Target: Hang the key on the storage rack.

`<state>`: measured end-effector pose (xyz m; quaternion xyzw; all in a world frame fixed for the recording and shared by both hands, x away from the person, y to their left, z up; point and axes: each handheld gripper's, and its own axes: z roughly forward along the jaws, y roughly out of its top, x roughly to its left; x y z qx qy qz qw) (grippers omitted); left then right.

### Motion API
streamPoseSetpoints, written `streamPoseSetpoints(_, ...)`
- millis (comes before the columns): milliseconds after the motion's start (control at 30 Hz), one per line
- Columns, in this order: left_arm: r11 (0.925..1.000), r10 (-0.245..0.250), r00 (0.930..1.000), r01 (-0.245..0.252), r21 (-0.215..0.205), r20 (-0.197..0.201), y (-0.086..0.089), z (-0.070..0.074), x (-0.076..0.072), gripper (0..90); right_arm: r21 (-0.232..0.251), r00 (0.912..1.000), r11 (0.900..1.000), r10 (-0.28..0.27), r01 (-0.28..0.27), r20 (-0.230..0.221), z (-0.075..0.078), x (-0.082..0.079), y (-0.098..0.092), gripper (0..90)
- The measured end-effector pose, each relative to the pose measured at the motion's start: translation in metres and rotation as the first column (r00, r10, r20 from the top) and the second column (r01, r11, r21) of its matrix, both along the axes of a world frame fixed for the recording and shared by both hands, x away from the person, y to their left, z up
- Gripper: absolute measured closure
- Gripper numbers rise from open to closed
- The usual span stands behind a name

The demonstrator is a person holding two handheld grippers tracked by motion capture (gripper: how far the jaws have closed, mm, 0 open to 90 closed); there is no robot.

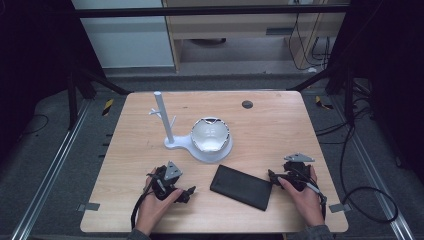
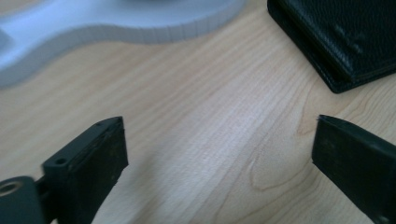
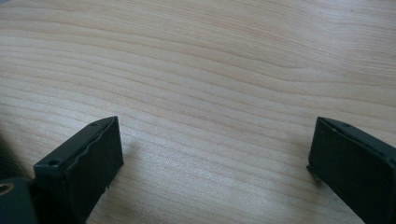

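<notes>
A black case (image 1: 241,187) is seen flat on the wooden table (image 1: 280,125), between the left gripper (image 1: 189,193) and the right gripper (image 1: 272,176) — both held wide apart, nothing gripped. The white stand (image 1: 200,145) stands behind. Nothing appears begun — the case is judged yet to be grasped.

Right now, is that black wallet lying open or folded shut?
Shut: the black wallet lies flat and closed on the table.

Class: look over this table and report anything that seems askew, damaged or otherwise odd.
The black case lies at a slant to the table edge, between the two open grippers. The white bowl's rim looks jagged or notched, though too small to confirm damage.
</notes>
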<state>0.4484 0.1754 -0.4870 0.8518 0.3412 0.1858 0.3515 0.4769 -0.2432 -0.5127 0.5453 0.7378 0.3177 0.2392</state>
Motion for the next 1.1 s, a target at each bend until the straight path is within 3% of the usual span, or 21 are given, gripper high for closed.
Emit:
streamPoseSetpoints(67,1.0000,0.000,1.0000,0.000,0.001,-0.001,0.001,0.007,-0.003,8.0,0.000,1.0000,1.000,0.001,-0.001,0.001,0.000,0.000,0.000,3.1)
streamPoseSetpoints(200,0.9998,-0.016,0.9998,0.016,-0.008,-0.010,0.001,0.021,-0.005,8.3,0.000,1.0000,1.000,0.000,0.000,0.000,0.000,0.000,0.000,3.1)
streamPoseSetpoints(333,0.9996,-0.007,1.0000,0.007,0.029,0.002,0.007,0.037,-0.004,9.0,0.000,1.0000,1.000,0.000,0.000,0.000,0.000,0.000,0.000,3.1)
streamPoseSetpoints(567,0.9911,0.077,0.9966,-0.073,0.111,-0.030,0.042,0.042,0.002,6.4,0.003,1.0000,1.000,0.001,-0.001,-0.003,0.000,-0.001,0.000,3.1)
streamPoseSetpoints(600,0.9876,0.109,0.9928,-0.103,0.119,-0.050,0.057,0.041,0.001,6.3,0.003,1.0000,1.000,0.001,-0.001,-0.002,0.000,-0.001,0.000,3.1)
streamPoseSetpoints(633,0.9876,0.109,0.9928,-0.103,0.119,-0.050,0.057,0.041,0.001,6.3,0.003,1.0000,1.000,0.000,0.000,-0.003,0.000,-0.001,0.000,3.1)
streamPoseSetpoints(733,0.9763,0.172,0.9815,-0.159,0.147,-0.084,0.084,0.040,-0.006,5.8,0.004,1.0000,1.000,0.002,-0.002,-0.003,0.000,-0.001,0.000,3.0)
streamPoseSetpoints(767,0.9763,0.172,0.9815,-0.159,0.147,-0.084,0.084,0.040,-0.006,5.6,0.004,1.0000,1.000,0.001,-0.001,-0.003,0.000,-0.001,0.000,3.0)
streamPoseSetpoints(867,0.9673,0.205,0.9705,-0.181,0.177,-0.127,0.103,0.036,-0.012,4.9,0.003,1.0000,1.000,0.000,0.001,-0.003,0.000,-0.001,0.000,3.0)
streamPoseSetpoints(900,0.9667,0.198,0.9682,-0.168,0.194,-0.153,0.108,0.034,-0.014,5.0,0.006,1.0000,1.000,-0.003,0.003,-0.002,0.000,-0.002,0.001,3.0)
streamPoseSetpoints(933,0.9667,0.198,0.9682,-0.168,0.194,-0.153,0.108,0.034,-0.014,6.2,0.006,1.0000,1.000,-0.003,0.003,-0.002,0.000,-0.002,0.001,3.0)
streamPoseSetpoints(967,0.9672,0.165,0.9681,-0.121,0.223,-0.188,0.111,0.032,-0.017,6.2,0.006,1.0000,1.000,-0.004,0.004,-0.002,0.000,-0.002,0.001,3.0)
streamPoseSetpoints(1000,0.9660,0.146,0.9674,-0.094,0.241,-0.207,0.112,0.030,-0.017,14.6,0.006,1.0000,1.000,-0.005,0.005,-0.001,0.000,-0.002,0.001,3.0)
streamPoseSetpoints(1067,0.9695,0.146,0.9625,-0.093,0.227,-0.229,0.113,0.029,-0.019,14.2,0.001,1.0000,1.000,-0.003,0.003,0.000,0.000,-0.002,0.001,3.0)
streamPoseSetpoints(1100,0.9726,0.136,0.9654,-0.088,0.215,-0.222,0.113,0.031,-0.022,14.9,0.001,1.0000,1.000,0.000,0.000,-0.001,0.000,-0.003,0.001,3.0)
